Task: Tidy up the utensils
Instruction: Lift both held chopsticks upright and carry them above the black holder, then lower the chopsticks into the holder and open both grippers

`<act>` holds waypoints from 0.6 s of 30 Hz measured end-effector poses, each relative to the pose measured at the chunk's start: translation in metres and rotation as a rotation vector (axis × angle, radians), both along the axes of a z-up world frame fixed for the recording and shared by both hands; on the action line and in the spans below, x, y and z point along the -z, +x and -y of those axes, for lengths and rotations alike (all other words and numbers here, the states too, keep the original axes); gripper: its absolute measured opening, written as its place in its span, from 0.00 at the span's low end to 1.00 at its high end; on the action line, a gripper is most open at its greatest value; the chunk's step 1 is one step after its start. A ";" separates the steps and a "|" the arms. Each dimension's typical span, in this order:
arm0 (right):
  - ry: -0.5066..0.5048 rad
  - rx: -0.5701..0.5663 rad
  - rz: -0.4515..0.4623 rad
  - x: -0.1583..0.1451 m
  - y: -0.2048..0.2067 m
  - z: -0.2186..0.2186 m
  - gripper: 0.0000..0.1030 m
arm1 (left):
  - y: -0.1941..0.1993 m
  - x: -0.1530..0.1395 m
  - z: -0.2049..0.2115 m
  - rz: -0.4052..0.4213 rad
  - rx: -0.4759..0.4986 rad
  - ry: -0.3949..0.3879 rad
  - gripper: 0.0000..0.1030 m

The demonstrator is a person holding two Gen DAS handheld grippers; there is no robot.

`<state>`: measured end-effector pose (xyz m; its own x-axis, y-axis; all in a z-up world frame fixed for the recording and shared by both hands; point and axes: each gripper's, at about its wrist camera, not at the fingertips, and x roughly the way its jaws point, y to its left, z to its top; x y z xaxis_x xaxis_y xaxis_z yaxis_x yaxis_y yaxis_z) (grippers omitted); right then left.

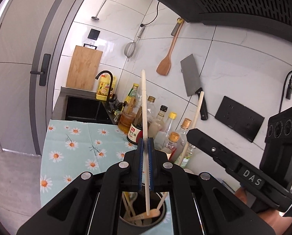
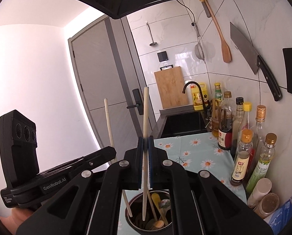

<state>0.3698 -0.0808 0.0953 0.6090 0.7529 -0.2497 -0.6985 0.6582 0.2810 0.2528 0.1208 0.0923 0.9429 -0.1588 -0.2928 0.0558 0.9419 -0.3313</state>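
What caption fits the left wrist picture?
Left gripper pinches a long pale chopstick above the dark round utensil holder.

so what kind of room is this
Most likely a small home kitchen. A cleaver and a wooden spatula hang on the tiled wall, a black sink with a faucet sits at the counter's far end, and sauce and oil bottles line the wall.

Utensil holder (image 2: pixel 148 228) on tablecloth (image 2: pixel 200 152); bottles (image 2: pixel 243 156) at wall, right; sink (image 2: pixel 185 125) behind.
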 end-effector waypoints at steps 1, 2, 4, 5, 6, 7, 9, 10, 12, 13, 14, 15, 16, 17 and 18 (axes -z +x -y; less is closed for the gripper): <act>-0.005 0.007 -0.004 0.001 0.002 -0.002 0.06 | 0.004 0.004 -0.001 0.002 0.000 0.001 0.04; -0.012 0.017 -0.007 0.004 0.004 -0.004 0.06 | 0.006 0.006 -0.002 0.002 0.000 0.004 0.04; -0.022 0.024 -0.021 0.010 0.009 -0.008 0.06 | 0.012 0.014 -0.002 -0.008 0.005 0.014 0.04; -0.027 0.030 -0.029 0.013 0.012 -0.010 0.06 | 0.014 0.018 -0.001 -0.012 0.011 0.017 0.04; -0.036 0.036 -0.035 0.017 0.013 -0.012 0.06 | 0.017 0.022 -0.001 -0.019 0.015 0.023 0.04; -0.043 0.041 -0.040 0.019 0.015 -0.014 0.06 | 0.019 0.025 -0.002 -0.026 0.014 0.026 0.04; -0.051 0.036 -0.069 0.024 0.017 -0.017 0.07 | 0.025 0.034 -0.005 -0.056 0.031 0.003 0.05; -0.052 0.036 -0.080 0.026 0.019 -0.018 0.10 | 0.027 0.037 -0.006 -0.072 0.047 -0.006 0.05; -0.060 0.048 -0.086 0.028 0.019 -0.019 0.24 | 0.027 0.040 -0.008 -0.077 0.043 0.004 0.05; -0.053 0.050 -0.091 0.028 0.019 -0.018 0.26 | 0.027 0.041 -0.010 -0.077 0.043 0.002 0.05; -0.048 0.052 -0.097 0.029 0.019 -0.017 0.26 | 0.026 0.042 -0.011 -0.078 0.040 -0.001 0.05; -0.044 0.056 -0.102 0.029 0.018 -0.015 0.26 | 0.025 0.042 -0.013 -0.077 0.032 -0.002 0.05; -0.039 0.058 -0.106 0.029 0.017 -0.014 0.26 | 0.023 0.042 -0.015 -0.077 0.026 -0.002 0.05; -0.034 0.057 -0.109 0.028 0.016 -0.013 0.26 | 0.021 0.042 -0.017 -0.079 0.022 -0.005 0.05; -0.031 0.056 -0.111 0.028 0.014 -0.012 0.27 | 0.020 0.042 -0.018 -0.079 0.018 -0.005 0.05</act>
<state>0.3839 -0.0692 0.0674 0.6176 0.7089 -0.3405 -0.6260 0.7052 0.3329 0.2726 0.1386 0.0504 0.9141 -0.1769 -0.3649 0.0460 0.9392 -0.3402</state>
